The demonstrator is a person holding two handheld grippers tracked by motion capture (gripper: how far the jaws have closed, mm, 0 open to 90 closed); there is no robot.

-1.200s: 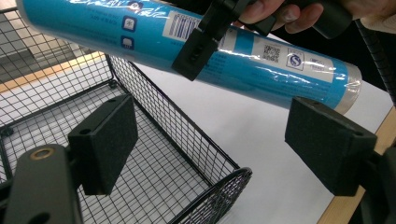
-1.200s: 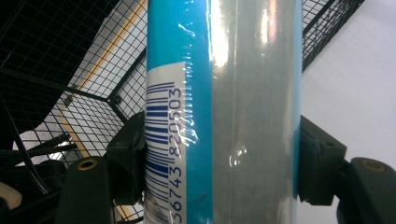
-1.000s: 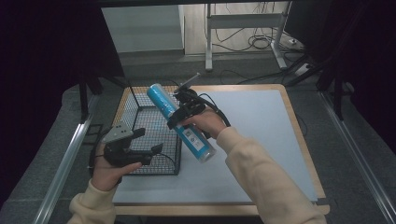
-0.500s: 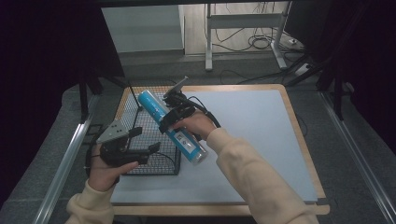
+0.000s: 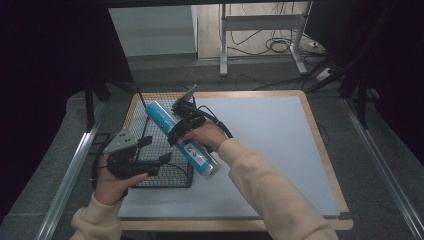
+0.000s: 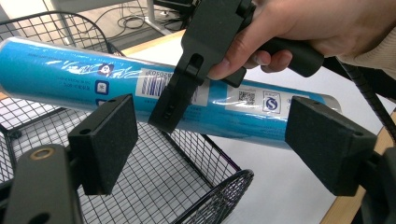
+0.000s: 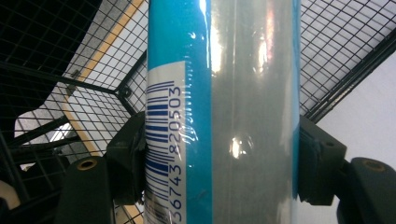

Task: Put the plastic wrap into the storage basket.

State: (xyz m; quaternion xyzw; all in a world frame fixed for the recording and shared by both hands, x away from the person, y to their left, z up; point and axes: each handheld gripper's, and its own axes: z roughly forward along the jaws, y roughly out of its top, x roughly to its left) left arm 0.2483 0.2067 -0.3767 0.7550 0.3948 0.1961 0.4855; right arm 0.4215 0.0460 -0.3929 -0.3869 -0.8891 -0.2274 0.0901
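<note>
High view: right gripper (image 5: pixel 181 131) clamped round a blue tube (image 5: pixel 182 143), held slantwise above the near right edge of a black wire basket (image 5: pixel 165 172) on the table (image 5: pixel 280 150); left gripper (image 5: pixel 150 149) over the basket's near left, jaws apart.

Left gripper view: jaws spread, empty (tube crosses beyond them).

Right gripper view: pads (image 7: pixel 128 163) press both tube flanks; mesh behind.

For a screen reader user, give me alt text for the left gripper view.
A long blue plastic-wrapped tube is held level above a black wire mesh basket by the right gripper, clamped around its middle. The left gripper has its fingers open in the foreground.
</note>
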